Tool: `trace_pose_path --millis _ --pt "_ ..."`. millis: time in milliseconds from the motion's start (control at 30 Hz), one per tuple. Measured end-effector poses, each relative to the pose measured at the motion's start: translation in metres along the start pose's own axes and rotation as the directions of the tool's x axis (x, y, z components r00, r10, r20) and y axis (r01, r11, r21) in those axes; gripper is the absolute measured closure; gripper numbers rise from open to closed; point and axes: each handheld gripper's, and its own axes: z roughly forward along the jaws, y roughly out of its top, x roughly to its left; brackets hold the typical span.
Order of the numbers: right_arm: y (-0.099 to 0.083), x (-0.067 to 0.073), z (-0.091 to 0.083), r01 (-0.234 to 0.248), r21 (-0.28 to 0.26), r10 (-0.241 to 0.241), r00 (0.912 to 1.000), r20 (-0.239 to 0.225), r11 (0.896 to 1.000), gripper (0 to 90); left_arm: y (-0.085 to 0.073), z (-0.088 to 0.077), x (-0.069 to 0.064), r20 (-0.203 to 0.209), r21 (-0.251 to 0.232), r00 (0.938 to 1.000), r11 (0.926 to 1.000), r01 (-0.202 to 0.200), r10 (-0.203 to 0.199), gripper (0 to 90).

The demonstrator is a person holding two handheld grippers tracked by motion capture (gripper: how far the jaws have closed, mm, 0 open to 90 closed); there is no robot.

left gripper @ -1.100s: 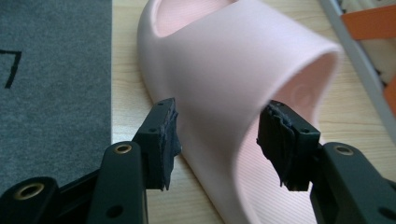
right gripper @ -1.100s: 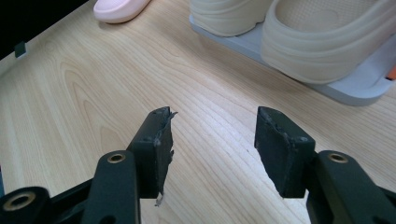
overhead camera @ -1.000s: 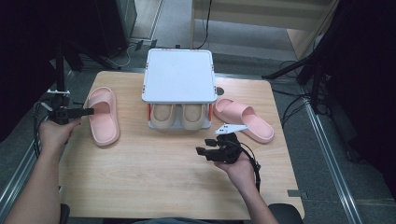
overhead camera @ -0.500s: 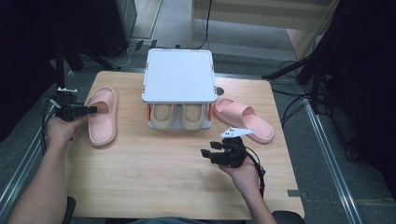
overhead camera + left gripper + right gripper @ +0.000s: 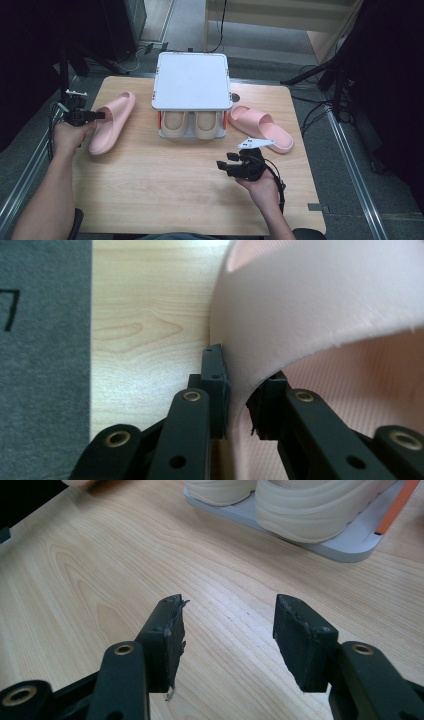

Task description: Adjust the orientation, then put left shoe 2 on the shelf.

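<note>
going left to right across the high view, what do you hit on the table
left gripper clamped on the left pink slipper → white two-tier rack with a beige pair under it → right gripper → right pink slipper

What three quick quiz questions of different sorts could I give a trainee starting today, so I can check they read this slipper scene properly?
1. True or false: the left hand-held gripper has its pads on the strap wall of the soft pink foam slipper at the table's left.
2. Which pair sits under the flat white lid of the small grey rack? A) cream slippers B) black shoes C) pink slippers
3. Fill in: the right hand-held gripper hovers with jaws ____ over the light wooden table.

Key: 1 true; its jaws have just been closing onto the strap. 2 A, the cream slippers. 3 open.
</note>
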Motion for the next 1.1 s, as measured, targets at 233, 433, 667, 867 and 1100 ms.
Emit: trace_pose_path --millis 233,433,667,867,1100 --pt "0.003 -0.001 0.003 0.007 0.002 -0.007 1.0000 -0.005 1.000 46.7 -0.001 -0.001 -0.005 0.032 0.028 0.9995 0.9996 -0.009 0.009 81.2" --pt "0.008 0.000 0.007 0.024 0.005 -0.024 0.9995 -0.020 1.000 46.7 -0.004 -0.008 -0.009 0.047 0.028 0.9989 0.9996 0.008 -0.010 81.0" --pt "0.014 0.001 0.014 0.040 0.011 -0.040 0.9984 -0.041 0.999 46.6 -0.004 -0.018 -0.017 0.068 0.021 0.9976 0.9997 0.010 -0.011 81.1" --pt "0.015 0.001 0.015 0.041 0.009 -0.041 0.9976 -0.056 0.999 46.5 0.003 -0.024 -0.023 0.079 0.008 0.9968 0.9999 0.011 -0.011 81.0" --pt "0.016 0.003 0.015 0.043 0.008 -0.043 0.9970 -0.065 0.999 46.4 0.024 -0.028 -0.040 0.079 0.011 0.9967 0.9997 -0.021 0.020 80.6"
